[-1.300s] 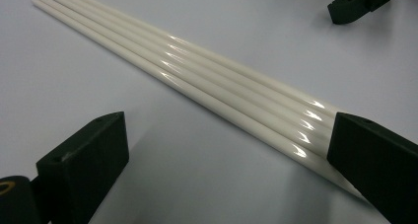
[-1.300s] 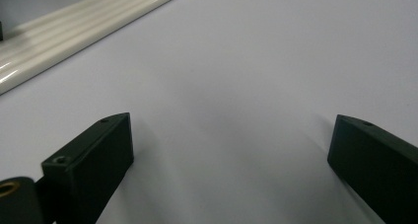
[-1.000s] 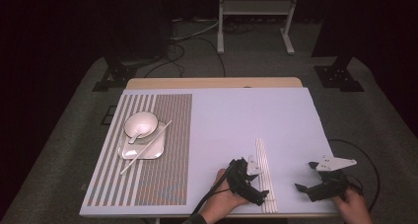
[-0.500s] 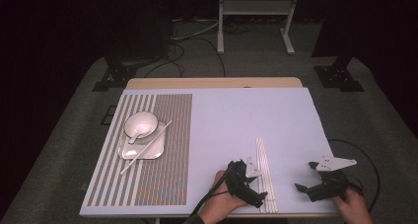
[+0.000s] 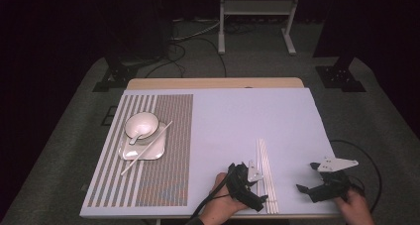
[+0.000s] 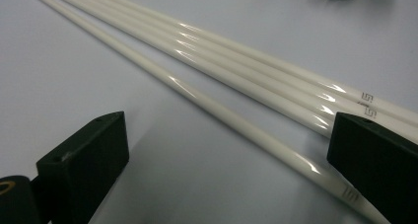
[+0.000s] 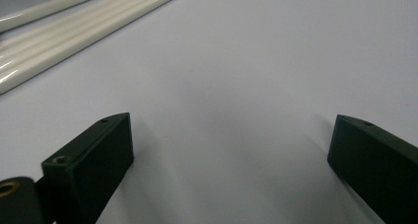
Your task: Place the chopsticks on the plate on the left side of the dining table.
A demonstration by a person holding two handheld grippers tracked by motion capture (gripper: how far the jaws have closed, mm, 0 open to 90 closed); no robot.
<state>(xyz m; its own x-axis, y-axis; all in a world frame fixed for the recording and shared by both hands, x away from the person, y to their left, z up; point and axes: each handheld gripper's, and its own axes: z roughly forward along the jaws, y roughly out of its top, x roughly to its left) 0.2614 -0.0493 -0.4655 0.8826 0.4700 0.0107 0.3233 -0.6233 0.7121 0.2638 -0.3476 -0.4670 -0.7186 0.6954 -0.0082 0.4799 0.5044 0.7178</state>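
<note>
High view: a pale tabletop [image 5: 247,121] is seen, with a striped mat [image 5: 148,155] laid over its 9 o'clock side. On the mat a square plate [image 5: 143,146] is set, and a white bowl [image 5: 141,124] with a spoon in it is placed on the plate's far corner. One chopstick [image 5: 146,148] is laid across the plate on a slant, its low end reaching onto the mat toward 7 o'clock.

Toward 5 o'clock of the tabletop a row of white chopsticks [image 5: 265,173] is laid side by side, running from 12 to 6. The left tool [image 5: 255,193] is held by a hand [image 5: 223,205] at the near end of that row, just at its 9 o'clock side. The right tool [image 5: 309,185] is held well apart at 3 o'clock of the row, near the tabletop's corner.

In the left gripper view, the left tool's jaws are seen spread wide, low over the tabletop, with the outermost chopstick [image 6: 207,98] lying between them and not touched on the left; whether the right jaw touches the sticks cannot be told. In the right gripper view, the right tool [image 7: 231,150] is likewise parted wide over bare surface, with the chopsticks [image 7: 74,31] seen at 10 o'clock.
</note>
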